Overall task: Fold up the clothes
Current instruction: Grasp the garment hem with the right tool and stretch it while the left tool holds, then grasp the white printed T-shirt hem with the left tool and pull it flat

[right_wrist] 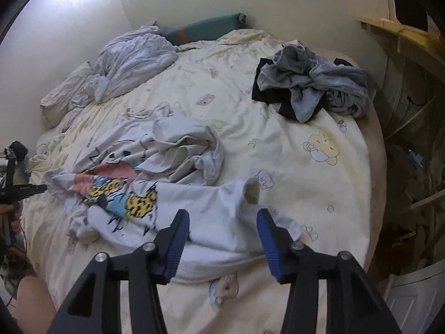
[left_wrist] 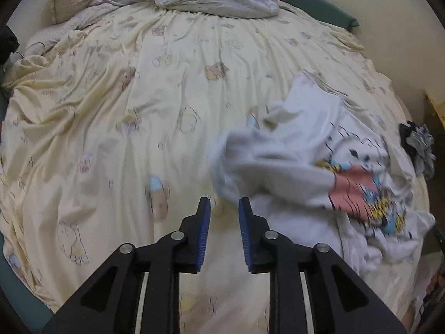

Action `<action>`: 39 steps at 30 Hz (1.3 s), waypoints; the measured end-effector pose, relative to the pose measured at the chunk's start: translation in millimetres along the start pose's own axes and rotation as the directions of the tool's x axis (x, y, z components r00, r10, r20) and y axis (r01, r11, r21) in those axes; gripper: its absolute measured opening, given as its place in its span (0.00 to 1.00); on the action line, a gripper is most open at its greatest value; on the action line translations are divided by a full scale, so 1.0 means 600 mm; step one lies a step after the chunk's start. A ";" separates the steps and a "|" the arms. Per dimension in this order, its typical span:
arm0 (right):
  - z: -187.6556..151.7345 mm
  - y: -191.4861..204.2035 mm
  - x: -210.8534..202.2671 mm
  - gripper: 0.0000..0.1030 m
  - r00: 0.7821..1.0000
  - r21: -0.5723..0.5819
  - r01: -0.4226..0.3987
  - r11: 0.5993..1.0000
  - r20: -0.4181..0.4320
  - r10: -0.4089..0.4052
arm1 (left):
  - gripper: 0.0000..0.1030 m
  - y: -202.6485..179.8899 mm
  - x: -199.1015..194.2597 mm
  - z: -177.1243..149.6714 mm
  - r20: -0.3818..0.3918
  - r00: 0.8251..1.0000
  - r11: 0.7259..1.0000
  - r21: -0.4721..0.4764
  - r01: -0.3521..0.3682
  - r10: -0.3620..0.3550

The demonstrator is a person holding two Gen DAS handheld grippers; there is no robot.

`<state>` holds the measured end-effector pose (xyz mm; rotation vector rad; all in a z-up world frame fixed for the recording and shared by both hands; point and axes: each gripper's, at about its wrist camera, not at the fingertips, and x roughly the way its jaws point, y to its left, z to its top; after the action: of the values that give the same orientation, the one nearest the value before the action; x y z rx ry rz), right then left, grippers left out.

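While the white printed shirt (right_wrist: 155, 194) lies crumpled on the near bed (right_wrist: 319, 172), both grippers hover open and empty: right gripper (right_wrist: 222, 233) above its hem, left gripper (left_wrist: 224, 231) beside it. Grey clothes (right_wrist: 311, 83) lie far right.

No word, number or brand name can be read anywhere. The crumpled white cotton T-shirt (right_wrist: 194, 208) lying near on the bed carries a pink, yellow and light-blue cartoon print with black strokes, but no letters can be made out in it. The pale yellow bed sheet (right_wrist: 292, 150) bears only small animal drawings. A small pale marking sits on the black bar of the left gripper (right_wrist: 27, 188) at the left edge, too small to read.
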<state>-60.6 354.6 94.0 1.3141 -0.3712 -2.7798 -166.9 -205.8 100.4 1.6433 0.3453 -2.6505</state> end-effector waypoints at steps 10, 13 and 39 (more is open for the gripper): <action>-0.127 0.075 -0.049 0.50 0.959 0.051 -0.281 0.958 -0.003 0.282 | 0.80 -0.073 -0.032 -0.142 -0.099 0.961 0.965 -0.051 0.256 -0.260; -0.163 0.092 -0.052 0.50 0.932 0.060 -0.363 0.930 0.037 0.361 | 0.80 -0.132 -0.019 -0.167 -0.123 0.936 0.944 -0.045 0.328 -0.331; -0.157 0.085 -0.023 0.51 0.904 0.108 -0.427 0.898 0.060 0.423 | 0.12 -0.237 -0.054 -0.140 0.015 0.987 0.979 0.135 0.155 -0.159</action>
<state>17.3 288.5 58.6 1.0476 -0.7384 -2.4429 -95.1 -55.1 119.5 1.6831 0.3158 -2.8663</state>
